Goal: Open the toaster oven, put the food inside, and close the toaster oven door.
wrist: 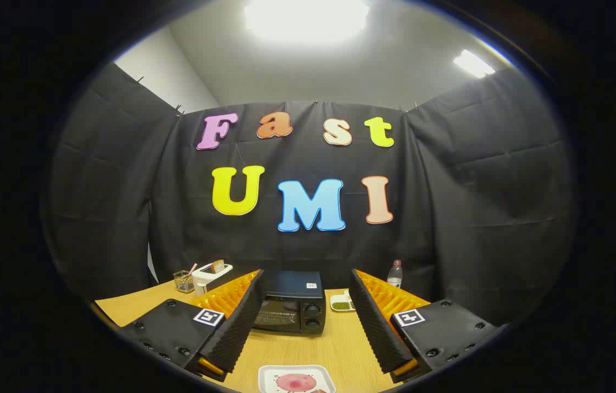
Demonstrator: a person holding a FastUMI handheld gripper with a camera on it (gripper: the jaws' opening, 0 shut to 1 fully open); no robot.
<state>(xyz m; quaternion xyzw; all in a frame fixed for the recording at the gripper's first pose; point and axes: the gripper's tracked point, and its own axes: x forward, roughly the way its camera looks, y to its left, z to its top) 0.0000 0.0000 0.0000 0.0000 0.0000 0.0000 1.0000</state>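
Observation:
A small black toaster oven (292, 309) stands on the wooden table (340, 349), beyond my fingers, with its glass door shut and its knobs on the right side. Near me, below the gap between the fingers, lies a white square plate (268, 375) holding a pink round piece of food (293, 382). My gripper (306, 281) is open, its two fingers spread wide on either side of the oven, well back from it. Nothing is between the fingers.
A white toaster with bread (210, 273) and a wire cup holder (183, 280) stand at the back left. A small dish with green food (341, 303) lies right of the oven, with a plastic bottle (394, 273) behind it.

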